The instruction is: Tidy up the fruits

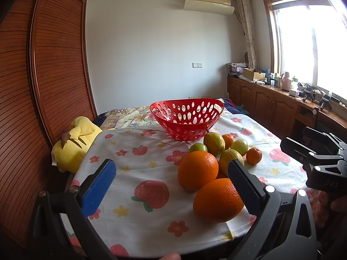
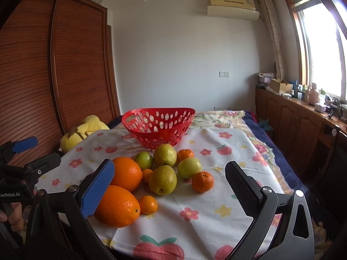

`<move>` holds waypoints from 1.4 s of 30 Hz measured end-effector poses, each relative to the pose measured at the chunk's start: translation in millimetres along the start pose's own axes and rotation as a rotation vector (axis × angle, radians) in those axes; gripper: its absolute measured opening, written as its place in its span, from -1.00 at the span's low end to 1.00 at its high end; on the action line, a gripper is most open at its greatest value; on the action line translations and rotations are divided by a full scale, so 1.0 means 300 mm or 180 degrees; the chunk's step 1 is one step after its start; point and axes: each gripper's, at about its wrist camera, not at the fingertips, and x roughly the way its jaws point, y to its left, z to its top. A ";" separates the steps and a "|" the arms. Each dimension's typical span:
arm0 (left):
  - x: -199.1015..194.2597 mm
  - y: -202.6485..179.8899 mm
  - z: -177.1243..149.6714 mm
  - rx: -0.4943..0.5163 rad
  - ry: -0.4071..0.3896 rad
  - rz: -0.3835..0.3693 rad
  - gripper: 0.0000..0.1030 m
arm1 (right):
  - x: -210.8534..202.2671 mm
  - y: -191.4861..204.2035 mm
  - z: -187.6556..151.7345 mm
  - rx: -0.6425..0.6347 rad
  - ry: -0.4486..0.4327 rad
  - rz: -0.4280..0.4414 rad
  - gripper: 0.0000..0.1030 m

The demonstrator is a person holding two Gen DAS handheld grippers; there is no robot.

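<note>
The fruits [image 2: 162,179] are clustered on the cloth [image 2: 208,212] just in front of the red basket [image 2: 158,127], which is seen empty: two oranges [image 2: 117,205] nearest, green-yellow fruits and small mandarins behind. The left gripper [image 1: 171,184] is held open above the cloth, beside the oranges. The right gripper [image 2: 169,186] is likewise open, nothing gripped, with the cluster between its fingers.

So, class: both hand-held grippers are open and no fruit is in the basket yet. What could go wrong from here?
1. The near orange touches the second orange and a small one; grabbing it may send them rolling.
2. It lies near the table's front edge and could fall off.
3. The basket looks light; dropped fruit might tip it.
</note>
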 end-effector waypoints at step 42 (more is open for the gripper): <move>0.252 -0.147 -0.123 0.0077 0.0902 -0.0819 0.98 | 0.203 -0.161 -0.112 0.0023 0.0726 0.0043 0.95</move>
